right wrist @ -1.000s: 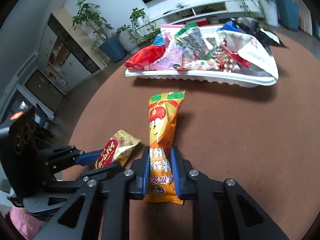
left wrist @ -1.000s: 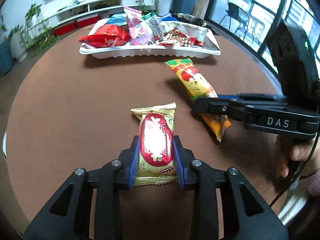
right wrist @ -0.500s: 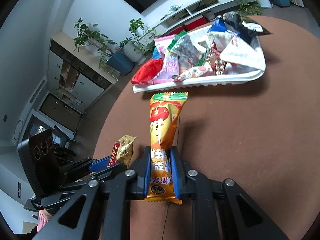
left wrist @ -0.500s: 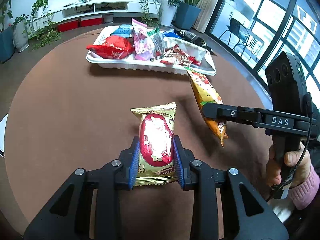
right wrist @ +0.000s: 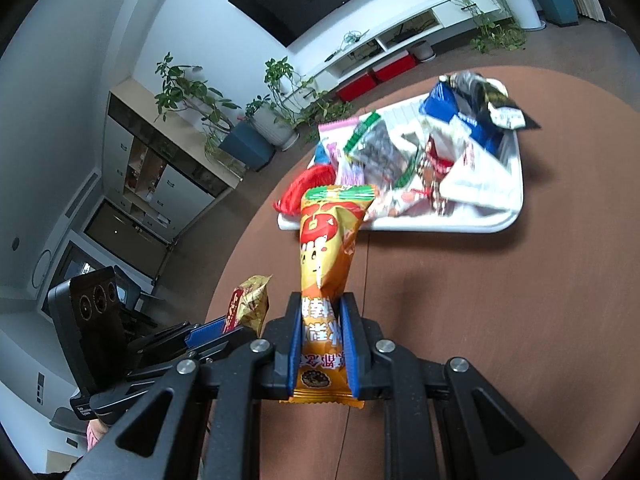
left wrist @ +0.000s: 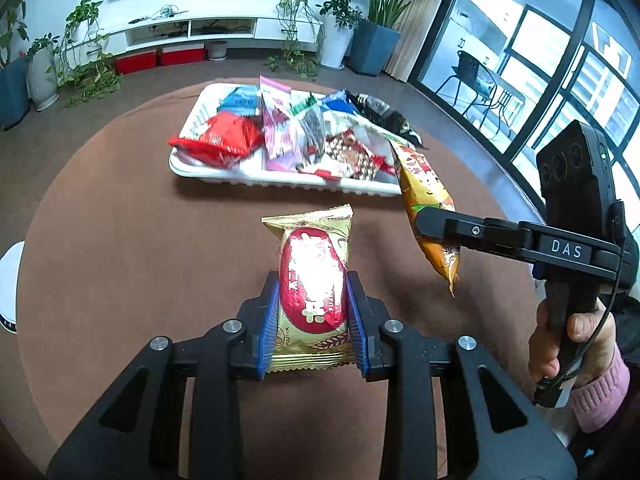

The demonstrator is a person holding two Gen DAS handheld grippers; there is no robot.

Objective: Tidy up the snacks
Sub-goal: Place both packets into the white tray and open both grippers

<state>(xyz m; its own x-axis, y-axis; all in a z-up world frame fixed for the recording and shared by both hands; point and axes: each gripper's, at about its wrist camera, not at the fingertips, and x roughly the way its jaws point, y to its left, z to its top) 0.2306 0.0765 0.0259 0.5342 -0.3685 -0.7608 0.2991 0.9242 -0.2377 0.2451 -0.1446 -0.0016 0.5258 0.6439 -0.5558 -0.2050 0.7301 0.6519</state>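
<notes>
My left gripper (left wrist: 312, 300) is shut on a gold and red snack packet (left wrist: 312, 280) and holds it above the brown round table (left wrist: 120, 260). My right gripper (right wrist: 322, 320) is shut on a long orange snack bag (right wrist: 326, 248), lifted off the table. That bag also shows in the left wrist view (left wrist: 426, 204), hanging from the right gripper (left wrist: 424, 220) near the tray's right end. The gold packet shows in the right wrist view (right wrist: 248, 304). A white tray (left wrist: 208, 168) full of several snack packets lies at the far side of the table.
The tray also shows in the right wrist view (right wrist: 496, 224). A white round object (left wrist: 10, 280) sits past the table's left edge. Potted plants (left wrist: 372, 12), a white low shelf (left wrist: 200, 28) and glass walls surround the table.
Both grippers have risen with their snacks. The orange bag left the table and now hangs close to the tray's right end. The gold packet is lifted too.
</notes>
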